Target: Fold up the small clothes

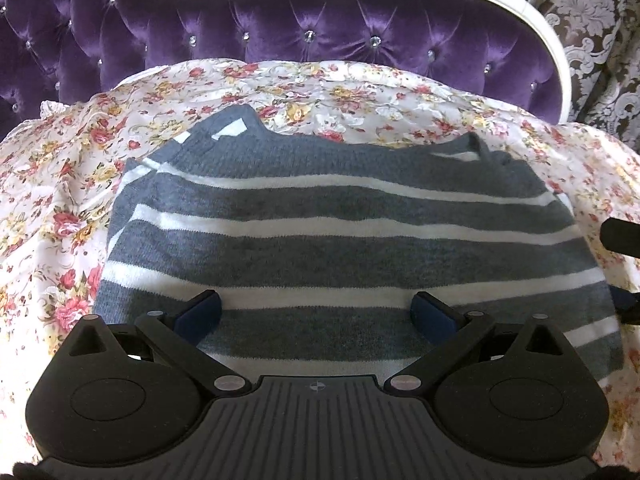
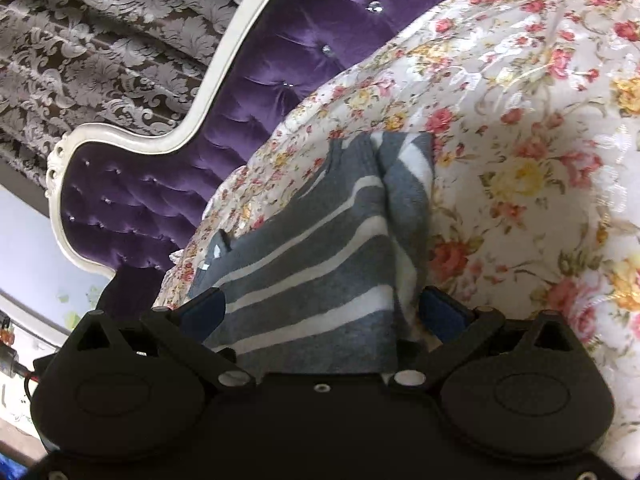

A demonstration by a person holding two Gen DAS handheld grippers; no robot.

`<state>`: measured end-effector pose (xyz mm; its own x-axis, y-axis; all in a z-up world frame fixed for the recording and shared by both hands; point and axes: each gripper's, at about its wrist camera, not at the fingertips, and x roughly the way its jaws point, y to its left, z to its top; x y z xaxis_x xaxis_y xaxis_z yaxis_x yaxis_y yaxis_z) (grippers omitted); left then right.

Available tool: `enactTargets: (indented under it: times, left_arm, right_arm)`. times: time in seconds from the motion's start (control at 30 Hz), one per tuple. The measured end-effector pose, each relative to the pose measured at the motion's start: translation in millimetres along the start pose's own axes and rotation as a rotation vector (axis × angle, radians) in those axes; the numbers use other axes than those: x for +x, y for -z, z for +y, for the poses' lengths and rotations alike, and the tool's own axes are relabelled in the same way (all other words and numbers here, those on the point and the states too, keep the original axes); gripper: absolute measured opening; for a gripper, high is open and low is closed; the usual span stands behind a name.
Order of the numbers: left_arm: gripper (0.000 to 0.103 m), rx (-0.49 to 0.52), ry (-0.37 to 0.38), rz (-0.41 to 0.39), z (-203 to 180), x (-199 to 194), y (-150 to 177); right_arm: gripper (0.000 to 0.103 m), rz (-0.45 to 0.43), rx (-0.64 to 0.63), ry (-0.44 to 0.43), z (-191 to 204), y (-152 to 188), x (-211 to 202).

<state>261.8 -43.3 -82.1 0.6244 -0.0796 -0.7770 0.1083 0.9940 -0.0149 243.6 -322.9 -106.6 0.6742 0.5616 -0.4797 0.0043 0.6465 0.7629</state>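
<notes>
A small grey sweater with white stripes [image 1: 340,236] lies flat on a floral bedspread [image 1: 72,184]. My left gripper [image 1: 316,312] is open, its blue-padded fingers spread wide just above the sweater's near hem, holding nothing. In the right wrist view the same sweater [image 2: 320,276] runs away from the camera with a folded edge on its right side. My right gripper [image 2: 322,312] is open too, its fingers straddling the sweater's near end. A dark part of the right gripper [image 1: 620,236] shows at the right edge of the left wrist view.
A purple tufted headboard [image 1: 280,32] with a white frame [image 1: 536,20] stands behind the bed. Patterned brown and grey curtains [image 2: 100,40] hang beyond it. The floral bedspread [image 2: 520,140] surrounds the sweater on all sides.
</notes>
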Motion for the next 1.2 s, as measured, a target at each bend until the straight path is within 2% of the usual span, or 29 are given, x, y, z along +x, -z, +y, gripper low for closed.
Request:
enactTargets:
  times: [0.2,0.5,0.83,1.1,1.2]
  left_arm:
    - [0.103,0.01,-0.001,0.006,-2,2,0]
    - [0.103,0.009,0.001,0.02,-1,4,-2]
    - [0.103,0.008,0.004,0.017,-1,4,-1]
    - [0.103,0.008,-0.003,0.015,-2,4,-1]
    - [0.103,0.01,-0.005,0.017,-2,4,-2]
  right_arm:
    - [0.103,-0.006,-0.021,-0.029,2,0,6]
    - [0.103,-0.009,-0.07,-0.025,9,3,11]
    - [0.103,0.023,0.039,0.008,8,-9,17]
    - [0.103,0.022,-0.05,0.001,12,-4,17]
    - [0.095,0.021,-0.031,-0.005,10,-6,17]
